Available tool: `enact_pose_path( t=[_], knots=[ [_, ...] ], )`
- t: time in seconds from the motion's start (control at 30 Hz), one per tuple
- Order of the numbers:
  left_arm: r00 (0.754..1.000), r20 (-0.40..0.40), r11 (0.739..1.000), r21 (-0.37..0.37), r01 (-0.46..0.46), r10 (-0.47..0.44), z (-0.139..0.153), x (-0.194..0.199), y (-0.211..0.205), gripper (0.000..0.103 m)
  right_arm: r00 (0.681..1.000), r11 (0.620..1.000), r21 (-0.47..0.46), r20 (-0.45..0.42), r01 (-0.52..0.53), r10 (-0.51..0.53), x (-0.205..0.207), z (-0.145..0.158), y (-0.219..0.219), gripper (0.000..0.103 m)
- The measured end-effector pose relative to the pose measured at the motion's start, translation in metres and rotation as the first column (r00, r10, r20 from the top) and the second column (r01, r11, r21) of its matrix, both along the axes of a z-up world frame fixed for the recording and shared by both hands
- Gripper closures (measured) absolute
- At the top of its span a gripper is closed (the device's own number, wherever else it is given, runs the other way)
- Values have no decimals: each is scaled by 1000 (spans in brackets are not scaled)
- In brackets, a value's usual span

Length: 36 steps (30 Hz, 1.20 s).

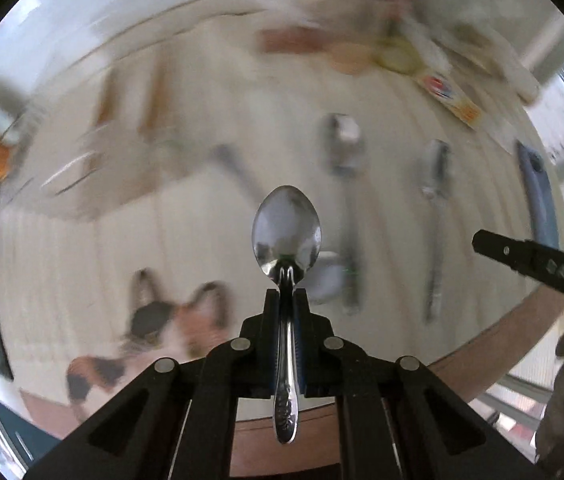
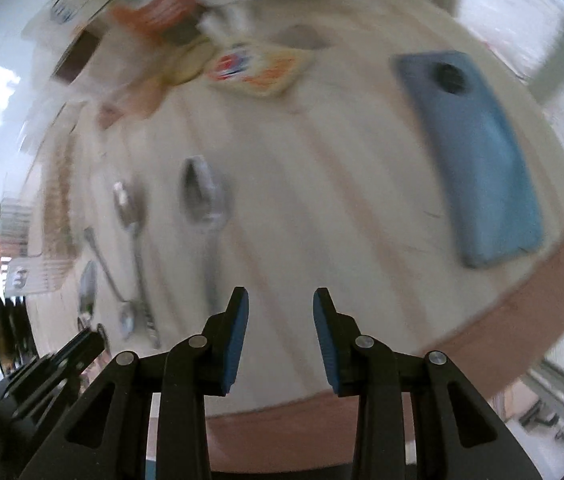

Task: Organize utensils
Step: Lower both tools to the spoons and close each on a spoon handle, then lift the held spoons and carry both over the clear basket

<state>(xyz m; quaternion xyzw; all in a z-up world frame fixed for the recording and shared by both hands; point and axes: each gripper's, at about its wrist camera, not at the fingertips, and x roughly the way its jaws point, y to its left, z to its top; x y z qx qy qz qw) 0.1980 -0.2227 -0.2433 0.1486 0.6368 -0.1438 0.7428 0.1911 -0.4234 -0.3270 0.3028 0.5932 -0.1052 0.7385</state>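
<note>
My left gripper (image 1: 286, 294) is shut on the neck of a steel spoon (image 1: 286, 232), whose bowl sticks out past the fingertips above the table. In the right wrist view the same spoon (image 2: 87, 292) and left gripper (image 2: 85, 340) show at the lower left. More spoons lie on the pale striped tabletop (image 1: 185, 248): one (image 1: 344, 140) in the middle, one (image 1: 436, 176) to its right, seen again as the middle spoon (image 2: 129, 208) and the right-hand spoon (image 2: 201, 196), plus a small spoon (image 2: 125, 316). My right gripper (image 2: 280, 294) is open above the table with nothing between its blue pads.
A blue phone (image 2: 478, 152) lies at the right, near the table's brown edge (image 2: 522, 304). Blurred packets and boxes (image 2: 257, 68) crowd the far side. A blurred wooden rack (image 2: 57, 216) stands left of the spoons. A calico cat (image 1: 153, 332) sits below the near table edge.
</note>
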Motion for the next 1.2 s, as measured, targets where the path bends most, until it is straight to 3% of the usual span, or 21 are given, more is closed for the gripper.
enact_pose_path(
  t=[0.13,0.2,0.27,0.43,0.57,0.7,1.07,1.2],
  knots=[
    [994,25,994,41,-103,102,-3,6,51,99,997,997,-31,-24,-75,74,37,-8,31,67],
    [989,18,987,54,-150,149,-10,14,75,99,989,988,-82,-77,-129,122,53,-17,48,68],
    [983,10,981,62,-186,185,-16,23,98,99,980,971,-159,-113,-180,163,62,-22,66,96],
    [974,-33,972,70,-223,225,-33,32,121,99,975,965,-170,-131,-201,180,56,-28,84,96],
    [971,-75,972,66,-224,229,-52,25,125,99,949,946,-140,-166,-292,269,31,-35,113,96],
    [970,-93,974,58,-218,223,-64,21,130,99,921,913,-173,-200,-369,334,9,-41,142,95],
    [973,-111,980,15,-201,201,-69,40,157,99,929,918,-221,-249,-330,274,9,-46,151,95],
    [977,-112,984,25,-179,180,-59,40,159,99,931,908,-250,-237,-335,278,3,-40,157,96]
  ],
)
